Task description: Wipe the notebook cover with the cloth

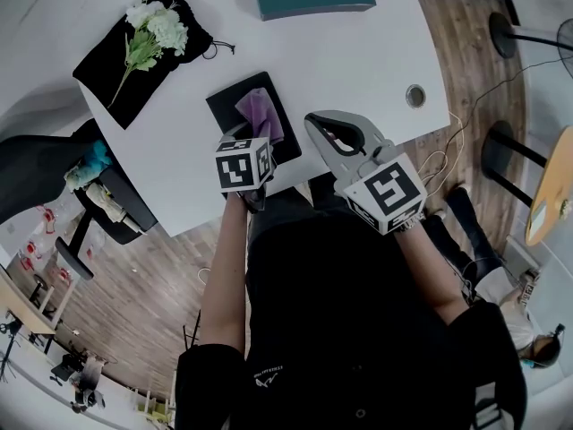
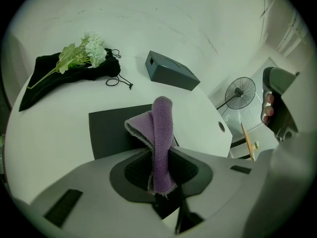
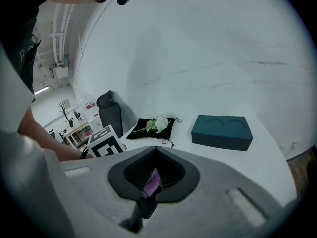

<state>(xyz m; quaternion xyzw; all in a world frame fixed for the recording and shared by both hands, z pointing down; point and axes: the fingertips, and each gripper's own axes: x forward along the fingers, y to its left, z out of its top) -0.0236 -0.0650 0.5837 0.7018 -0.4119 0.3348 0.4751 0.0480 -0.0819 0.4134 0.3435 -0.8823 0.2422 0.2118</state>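
Left tongs (image 2: 159,155) were clamped on the purple cloth (image 2: 162,125), and it was soft, floppy stuff, folding over itself just above the black notebook (image 2: 110,130). A pinch at its bunched end looked like enough. Right tongs (image 3: 155,151) were closed on nothing, off to the side. The notebook lay flat near the surface's (image 1: 358,61) front edge and might skid, with bare room beyond.

Left tongs (image 2: 159,185) pinch the cloth (image 2: 162,128), while right tongs (image 3: 150,191) sit closed, empty.
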